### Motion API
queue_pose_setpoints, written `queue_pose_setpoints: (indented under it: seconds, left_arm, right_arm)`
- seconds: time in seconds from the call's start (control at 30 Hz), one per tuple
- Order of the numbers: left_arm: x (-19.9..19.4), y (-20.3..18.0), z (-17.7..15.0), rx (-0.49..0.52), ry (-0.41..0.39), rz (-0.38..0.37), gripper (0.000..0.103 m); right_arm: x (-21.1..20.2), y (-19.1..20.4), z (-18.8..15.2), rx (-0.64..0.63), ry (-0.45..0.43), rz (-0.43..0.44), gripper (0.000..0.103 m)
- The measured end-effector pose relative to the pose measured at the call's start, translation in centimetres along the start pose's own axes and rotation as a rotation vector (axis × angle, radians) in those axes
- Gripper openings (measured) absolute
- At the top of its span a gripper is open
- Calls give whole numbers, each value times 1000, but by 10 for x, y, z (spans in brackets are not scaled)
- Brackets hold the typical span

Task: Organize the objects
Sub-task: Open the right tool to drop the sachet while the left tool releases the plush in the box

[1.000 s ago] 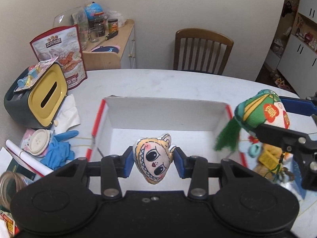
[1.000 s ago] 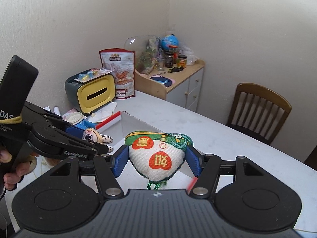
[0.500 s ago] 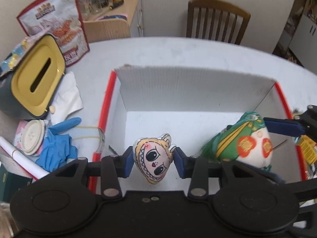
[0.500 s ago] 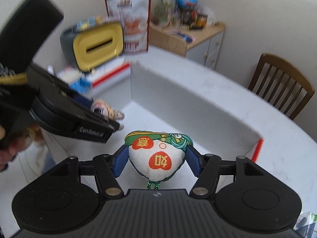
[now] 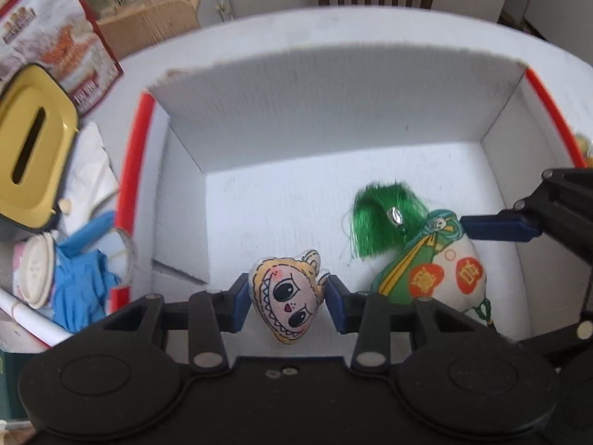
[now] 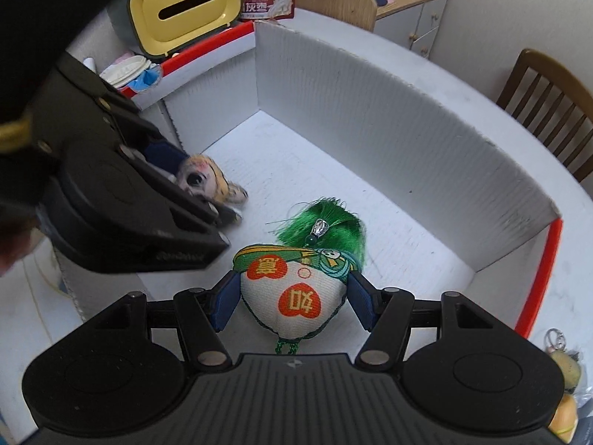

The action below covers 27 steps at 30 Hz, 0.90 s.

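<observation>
Over the white cardboard box (image 5: 333,118), you are pinching the cartoon-face plush charm (image 5: 287,296) in your left hand-held gripper (image 5: 285,302) and the embroidered sachet (image 6: 296,293) in your right hand-held gripper (image 6: 292,302), its green tassel (image 6: 326,228) brushing the box floor. Both are looking soft, light and squashy, so gripping across their padded middles seems right, and they should be dropping harmlessly. Left of the box, a yellow-lidded tissue holder (image 5: 29,148) and blue gloves (image 5: 79,289) are crowding the white bench (image 6: 578,259); beyond it, a wooden chair (image 6: 545,92) is standing.
</observation>
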<state>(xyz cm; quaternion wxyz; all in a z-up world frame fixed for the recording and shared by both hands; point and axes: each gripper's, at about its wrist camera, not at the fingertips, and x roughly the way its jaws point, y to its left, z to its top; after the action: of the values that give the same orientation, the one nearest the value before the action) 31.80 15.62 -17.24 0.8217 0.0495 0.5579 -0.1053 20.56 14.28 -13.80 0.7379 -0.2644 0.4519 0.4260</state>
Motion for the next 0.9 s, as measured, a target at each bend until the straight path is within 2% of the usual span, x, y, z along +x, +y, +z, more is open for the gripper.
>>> queue_pose_setpoints:
  seconds: [0.27,0.33,0.47,0.53,0.8,0.9]
  left_arm:
    - [16,8,0,-9,92,-21,44]
    - [17,10,1,-22,100,-32,45]
    - [18,13,0,-43,116,-53,47]
    - [15,13,-1,-47,111,-71,54]
    - [-10,8,-6,-55,39,-78,66]
    - [-21,8,-7,-62,4,-72,72]
  right_arm:
    - [7,3,6,-28,50,2,66]
    - [7,3,7,-38,60,-3,71]
    - [3,2,6,-28,54,-8,72]
    - [-2,0,5,-29,43,-16,72]
    - [-39,-7,-7,32,-43,-11,72]
    - [-57,-7,-15,56,-87,-10,75]
